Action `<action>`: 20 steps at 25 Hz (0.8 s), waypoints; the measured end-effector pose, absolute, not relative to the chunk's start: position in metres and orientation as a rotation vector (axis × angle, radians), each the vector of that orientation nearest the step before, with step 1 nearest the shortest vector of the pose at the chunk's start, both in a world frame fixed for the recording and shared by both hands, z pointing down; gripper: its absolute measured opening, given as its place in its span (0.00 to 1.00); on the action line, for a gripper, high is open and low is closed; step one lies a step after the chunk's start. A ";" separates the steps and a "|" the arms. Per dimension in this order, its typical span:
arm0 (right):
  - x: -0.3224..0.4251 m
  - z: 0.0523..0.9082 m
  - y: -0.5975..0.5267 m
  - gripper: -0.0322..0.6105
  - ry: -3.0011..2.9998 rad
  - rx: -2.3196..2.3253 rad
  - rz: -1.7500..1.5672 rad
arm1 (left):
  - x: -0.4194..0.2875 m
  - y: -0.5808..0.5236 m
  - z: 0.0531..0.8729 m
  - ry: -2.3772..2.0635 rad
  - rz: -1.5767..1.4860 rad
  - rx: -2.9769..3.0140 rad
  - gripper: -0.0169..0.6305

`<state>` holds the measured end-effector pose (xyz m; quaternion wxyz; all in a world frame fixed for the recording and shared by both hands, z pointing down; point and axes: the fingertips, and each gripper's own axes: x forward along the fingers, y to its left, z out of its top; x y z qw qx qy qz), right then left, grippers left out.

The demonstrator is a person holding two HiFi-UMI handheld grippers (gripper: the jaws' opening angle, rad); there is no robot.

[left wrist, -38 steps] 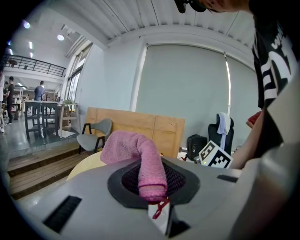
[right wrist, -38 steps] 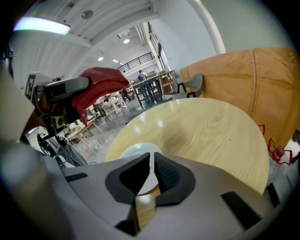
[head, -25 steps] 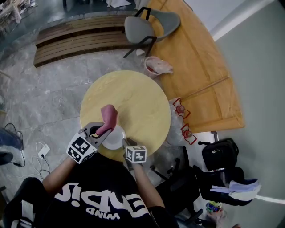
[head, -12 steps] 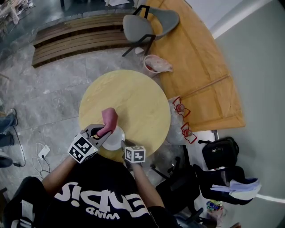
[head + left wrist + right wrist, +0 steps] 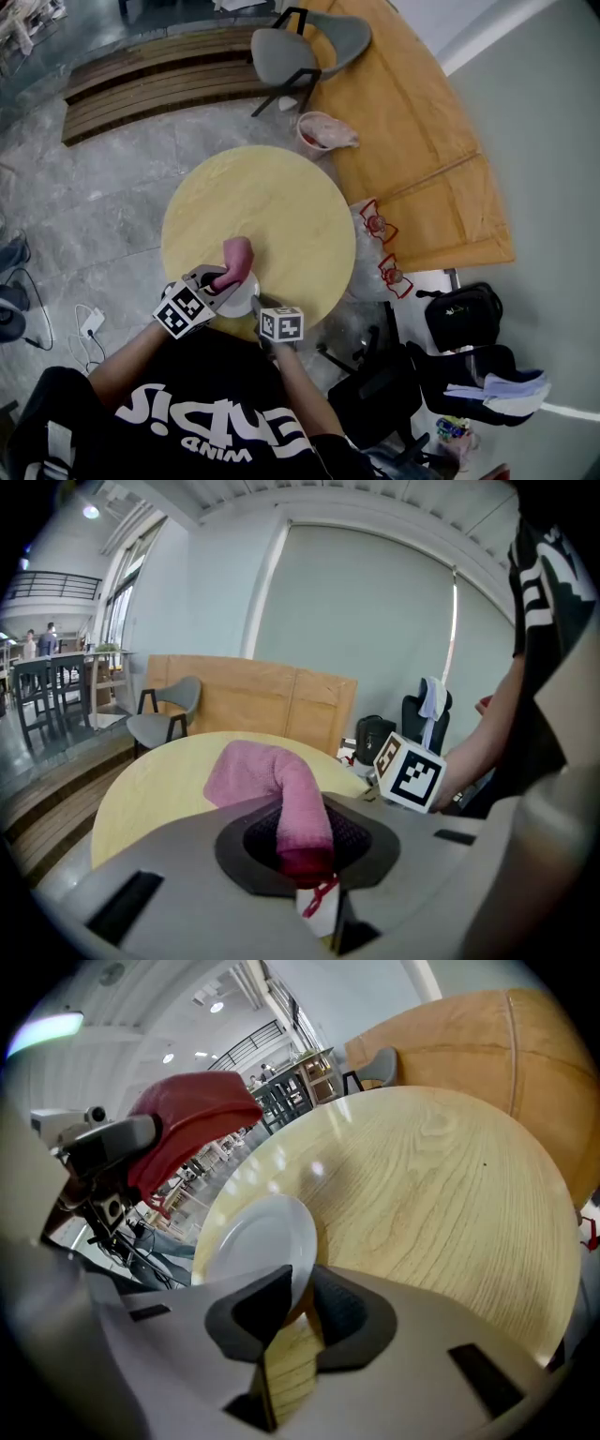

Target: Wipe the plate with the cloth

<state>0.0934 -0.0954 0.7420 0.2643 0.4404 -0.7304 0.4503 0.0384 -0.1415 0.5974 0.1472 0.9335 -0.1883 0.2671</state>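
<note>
A white plate (image 5: pixel 240 296) (image 5: pixel 255 1250) lies near the front edge of the round wooden table (image 5: pixel 281 206). My right gripper (image 5: pixel 298 1299) (image 5: pixel 262 302) is shut on the plate's near rim, its jaws pinching the edge. My left gripper (image 5: pixel 305 855) (image 5: pixel 217 280) is shut on a pink cloth (image 5: pixel 272 785) (image 5: pixel 235 258), which sticks out past the jaws and droops over the left part of the plate. In the right gripper view the cloth (image 5: pixel 187 1115) shows as a red mass above and left of the plate. Whether the cloth touches the plate I cannot tell.
A grey chair (image 5: pixel 291 47) stands beyond the table on the stone floor. A pink bin (image 5: pixel 323 131) sits beside a low wooden platform (image 5: pixel 422 141) on the right. Black bags (image 5: pixel 459 323) and red-framed items (image 5: pixel 380 225) lie right of the table. Cables (image 5: pixel 89 323) trail at the left.
The left gripper with the pink cloth has shifted slightly right and forward over the plate. The right gripper keeps its hold on the plate's rim; the head view has drifted a little.
</note>
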 end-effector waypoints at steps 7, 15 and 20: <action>0.093 0.742 -0.095 0.19 -1.970 1.209 1.229 | 0.066 -0.134 0.633 -0.413 0.905 2.686 0.10; 0.094 0.743 -0.096 0.18 -1.966 1.238 1.244 | 0.089 -0.110 0.666 -0.222 1.044 2.687 0.10; 0.095 0.744 -0.096 0.18 -1.957 1.246 1.239 | 0.093 -0.102 0.689 -0.179 1.141 2.655 0.10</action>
